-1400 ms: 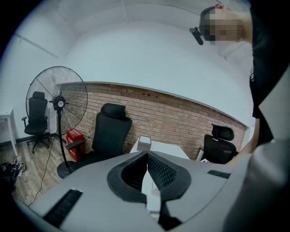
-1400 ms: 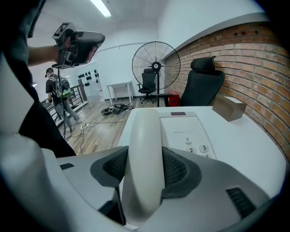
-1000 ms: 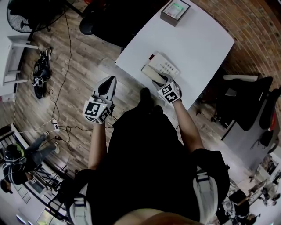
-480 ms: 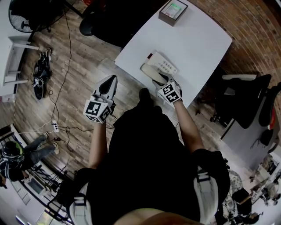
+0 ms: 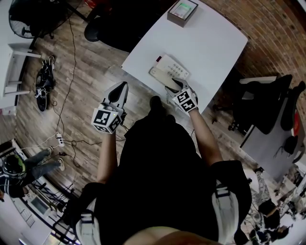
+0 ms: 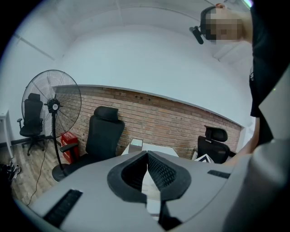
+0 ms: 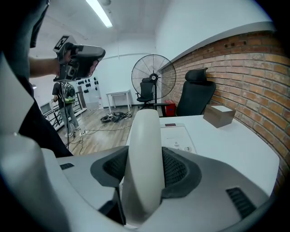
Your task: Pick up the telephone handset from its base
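One handset (image 7: 145, 127) clamped in right hand-held gripper (image 7: 145, 161); left hand-held gripper (image 6: 147, 156) closed.

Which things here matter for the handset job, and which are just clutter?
Job: cream plastic telephone handset, right gripper clamping it, white keypad telephone base, white table.
Clutter: small brown box, black pedestal fan, black office chair, shut left gripper.

1. The head view looks steeply down from above the person: white table (image 5: 210, 43) at upper centre, floor (image 5: 81, 95) at left.
2. The left gripper view looks nearly level over the left gripper (image 6: 147, 154) toward a distant brick wall (image 6: 172, 120).
3. The right gripper view tilts down, close behind the handset (image 7: 144, 167).
4. All three show the table and box (image 5: 182, 11).
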